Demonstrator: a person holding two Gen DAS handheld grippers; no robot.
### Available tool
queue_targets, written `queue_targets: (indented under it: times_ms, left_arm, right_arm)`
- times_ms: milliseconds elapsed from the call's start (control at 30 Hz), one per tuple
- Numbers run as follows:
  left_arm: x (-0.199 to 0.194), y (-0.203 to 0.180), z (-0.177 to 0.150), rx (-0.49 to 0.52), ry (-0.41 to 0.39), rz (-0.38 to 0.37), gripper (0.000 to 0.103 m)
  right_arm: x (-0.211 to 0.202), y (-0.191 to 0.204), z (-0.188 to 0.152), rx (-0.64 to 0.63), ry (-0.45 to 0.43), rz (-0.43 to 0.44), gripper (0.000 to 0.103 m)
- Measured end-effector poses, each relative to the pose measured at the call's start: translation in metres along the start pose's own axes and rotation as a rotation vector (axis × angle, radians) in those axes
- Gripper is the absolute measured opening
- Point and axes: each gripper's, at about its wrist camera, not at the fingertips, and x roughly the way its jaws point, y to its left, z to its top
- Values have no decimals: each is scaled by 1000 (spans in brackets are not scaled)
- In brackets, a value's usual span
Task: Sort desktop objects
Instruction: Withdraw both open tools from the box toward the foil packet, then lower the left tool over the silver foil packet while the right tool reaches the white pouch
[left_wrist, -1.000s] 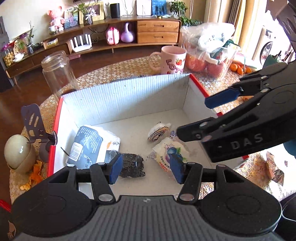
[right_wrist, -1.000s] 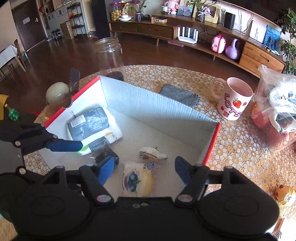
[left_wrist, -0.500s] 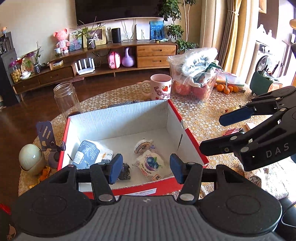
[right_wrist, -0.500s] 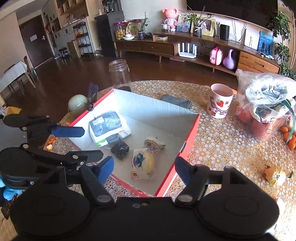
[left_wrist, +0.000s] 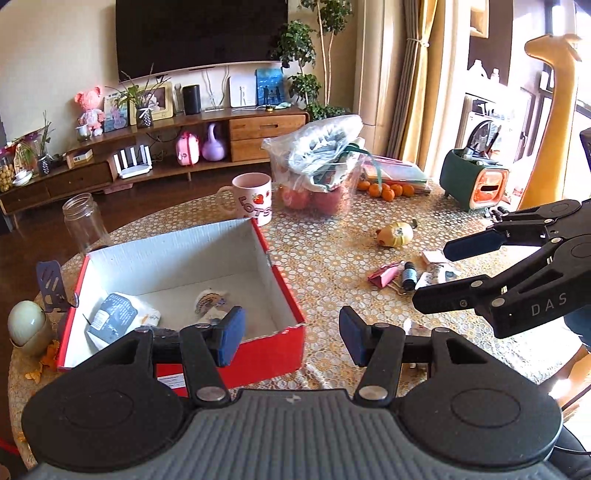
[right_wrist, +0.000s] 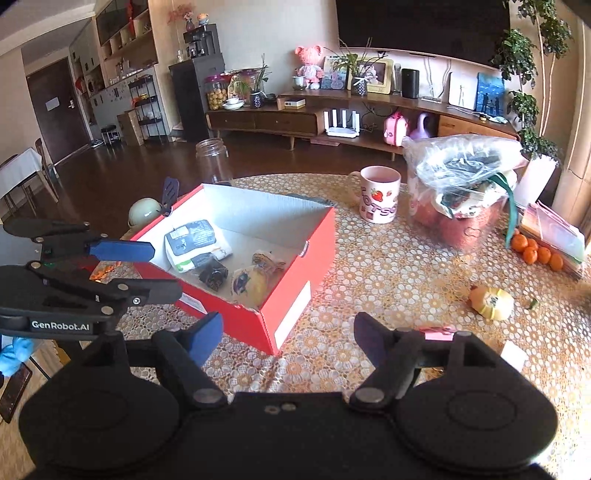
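Red box (right_wrist: 295, 306) on worktop (right_wrist: 406, 266) holds white pouch (right_wrist: 192, 240), dark packet (right_wrist: 213, 276), yellow snack bag (right_wrist: 249, 284). Left claw (left_wrist: 288, 332) part-open, empty. Right claw (right_wrist: 288, 332) opening, empty. Pink clip (left_wrist: 384, 275) outside.

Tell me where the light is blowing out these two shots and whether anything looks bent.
Left wrist view: window at right is blown out, sun glares on the table, and the curtain bows from fisheye. Right wrist view: a glare patch whitens the tablecloth by the red box; the cabinet curves.
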Motion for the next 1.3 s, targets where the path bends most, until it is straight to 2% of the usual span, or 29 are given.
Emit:
queue_targets:
  times_ms: [200,267,433,533,633,733,967,1000,1067,1133,1300]
  left_arm:
    - [-3,-41,-9,36,-48,-23,55]
    - [-4,-51,-10,29,-57,-34,62]
    - [-4,-77,-17,26,-74,-65,64]
    - [-2,-91,-22,32,-83,-77,75]
    - [0,-102,-27,37,-87,-90,76]
    - [5,-114,-31,44,-84,-107,86]
    - [23,-142,-48,104,-62,-155,87]
    - [26,-144,-49,106,-61,-163,89]
    - [30,-150,-55,113,-66,-177,103]
    - [33,-155,-59,129,-79,-173,103]
    - [48,-162,-62,141,-54,-172,103]
  right_arm:
    - [-30,-20,-34,27,-52,-68,80]
    - [-39,-27,-45,30,-72,-97,82]
    - [-57,-39,-69,47,-116,-144,85]
    - [-65,-47,-83,64,-144,-166,88]
    - [-70,-54,-95,79,-161,-185,90]
    - [-75,-62,-109,101,-175,-207,95]
    - [-82,-80,-137,133,-185,-265,99]
    - [-83,-83,-140,143,-185,-270,99]
    - [-84,-91,-147,167,-185,-282,99]
    - [-85,-97,-152,183,-183,-290,99]
    - [-84,-110,-161,197,-173,-323,99]
